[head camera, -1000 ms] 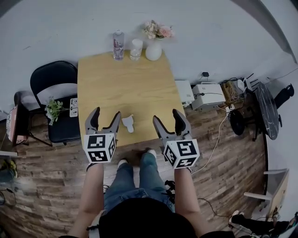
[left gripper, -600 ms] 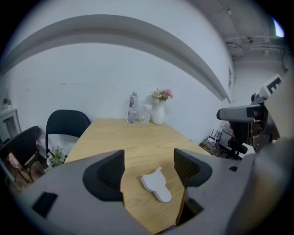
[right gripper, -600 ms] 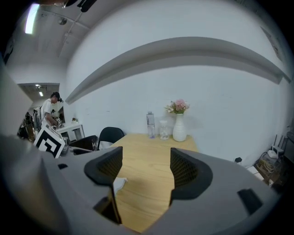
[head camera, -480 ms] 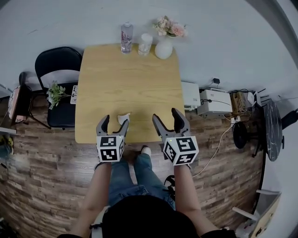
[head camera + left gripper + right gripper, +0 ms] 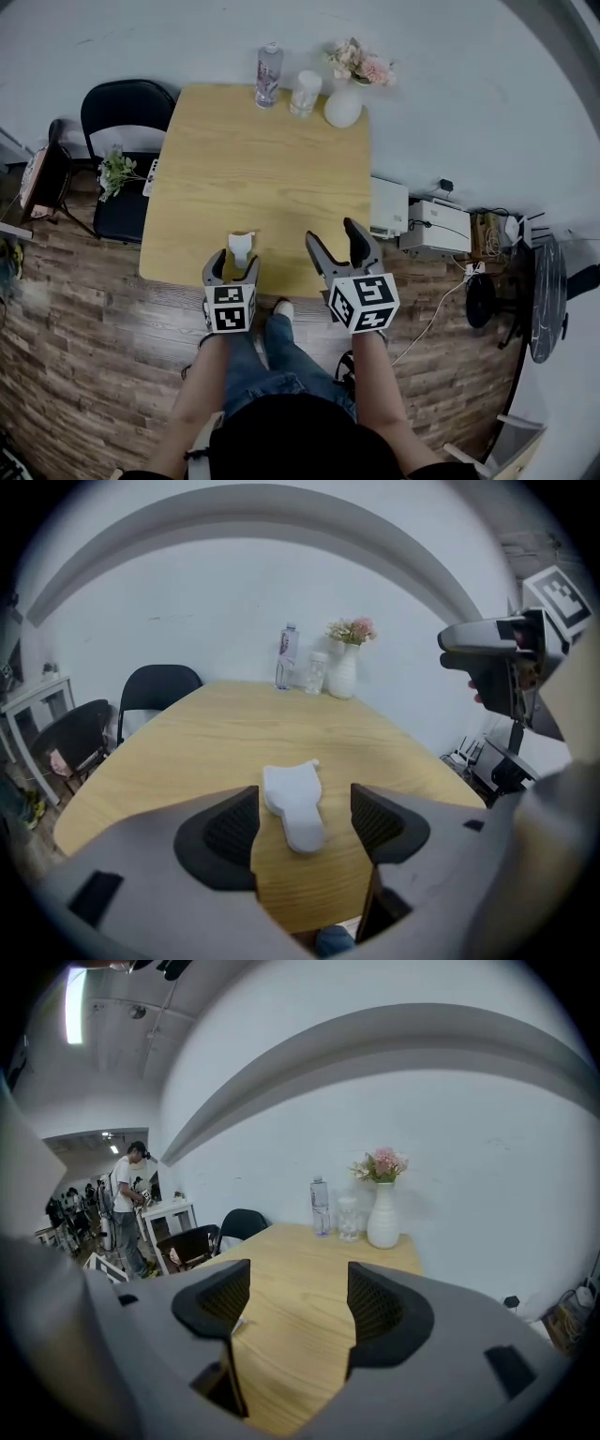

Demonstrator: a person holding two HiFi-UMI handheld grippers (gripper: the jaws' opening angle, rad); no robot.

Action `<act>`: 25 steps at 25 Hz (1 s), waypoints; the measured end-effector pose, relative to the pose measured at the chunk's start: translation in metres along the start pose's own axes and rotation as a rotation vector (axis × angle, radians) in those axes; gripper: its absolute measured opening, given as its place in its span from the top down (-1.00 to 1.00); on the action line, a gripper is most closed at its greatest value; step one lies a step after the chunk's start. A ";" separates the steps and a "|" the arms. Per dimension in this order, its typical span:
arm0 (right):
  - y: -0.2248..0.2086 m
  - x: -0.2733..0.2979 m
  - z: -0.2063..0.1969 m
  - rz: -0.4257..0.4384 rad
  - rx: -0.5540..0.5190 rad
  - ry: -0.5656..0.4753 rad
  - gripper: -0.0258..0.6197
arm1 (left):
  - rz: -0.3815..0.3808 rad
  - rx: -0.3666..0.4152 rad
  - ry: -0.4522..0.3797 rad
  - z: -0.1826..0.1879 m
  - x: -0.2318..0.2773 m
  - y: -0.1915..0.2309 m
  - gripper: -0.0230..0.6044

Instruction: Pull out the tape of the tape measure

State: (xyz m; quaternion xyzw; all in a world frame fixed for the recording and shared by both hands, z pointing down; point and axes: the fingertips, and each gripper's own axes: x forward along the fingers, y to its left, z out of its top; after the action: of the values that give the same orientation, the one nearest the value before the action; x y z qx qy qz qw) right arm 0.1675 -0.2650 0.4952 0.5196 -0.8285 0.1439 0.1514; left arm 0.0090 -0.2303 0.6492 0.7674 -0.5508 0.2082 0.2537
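White tape measure [image 5: 241,247] lies near the worktop's [image 5: 262,159] 6 o'clock edge, untouched between the left tool's [image 5: 232,266] released jaws, which have just been narrowing; right tool [image 5: 332,232] at its 3 o'clock, released; bottle [image 5: 269,75] label unreadable.

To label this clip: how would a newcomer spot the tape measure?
Find the wooden table against the white wall. Near the edge closest to the person lies the tape measure: small, white, lying alone, unlike the upright bottle, cup and flower vase lined up at the wall end.
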 end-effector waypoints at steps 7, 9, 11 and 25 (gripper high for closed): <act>-0.019 -0.004 -0.010 0.030 -0.030 0.024 -0.12 | 0.118 0.011 0.002 -0.020 0.013 -0.004 0.12; -0.022 -0.005 -0.011 0.037 -0.038 0.026 -0.12 | 0.153 0.019 -0.005 -0.018 0.015 -0.002 0.17; -0.025 -0.006 -0.013 0.042 -0.045 0.027 -0.12 | 0.182 0.022 -0.003 -0.017 0.018 0.000 0.21; -0.028 -0.005 -0.006 0.094 -0.071 0.013 -0.12 | 0.175 0.009 0.043 -0.013 0.019 0.006 0.48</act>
State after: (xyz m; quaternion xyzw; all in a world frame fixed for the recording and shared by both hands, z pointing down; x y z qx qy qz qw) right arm 0.1956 -0.2709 0.5007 0.4733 -0.8556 0.1248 0.1684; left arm 0.0087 -0.2379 0.6718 0.7129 -0.6092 0.2481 0.2430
